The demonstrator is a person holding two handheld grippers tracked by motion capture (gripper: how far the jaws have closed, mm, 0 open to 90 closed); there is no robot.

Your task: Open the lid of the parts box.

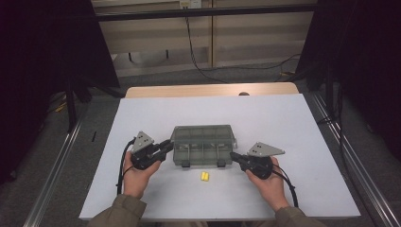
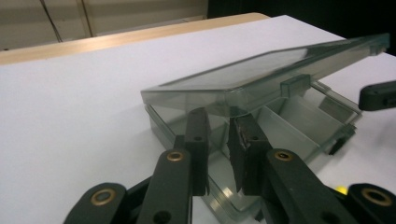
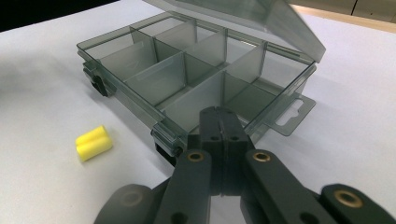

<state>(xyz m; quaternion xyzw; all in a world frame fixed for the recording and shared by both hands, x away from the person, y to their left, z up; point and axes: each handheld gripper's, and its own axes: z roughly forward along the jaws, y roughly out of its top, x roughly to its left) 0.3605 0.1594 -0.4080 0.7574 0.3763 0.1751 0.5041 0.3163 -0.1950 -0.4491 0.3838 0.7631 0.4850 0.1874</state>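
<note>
One compartment box (image 3: 196, 79), lid (image 2: 261, 70) raised, two yellow earplugs (image 3: 93, 141) beside it, left tongs (image 2: 219, 123) slightly parted, seemingly under lid, right tongs (image 3: 219, 114) closed.

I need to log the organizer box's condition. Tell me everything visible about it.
The organizer box is smoky, see-through plastic, with divider walls forming empty compartments, dark front latches and a hang tab on one end. It sits on the white table sheet, its hinged lid partly raised. The left gripper is under the lid's edge; the right gripper, shut, meets its front corner.
</note>
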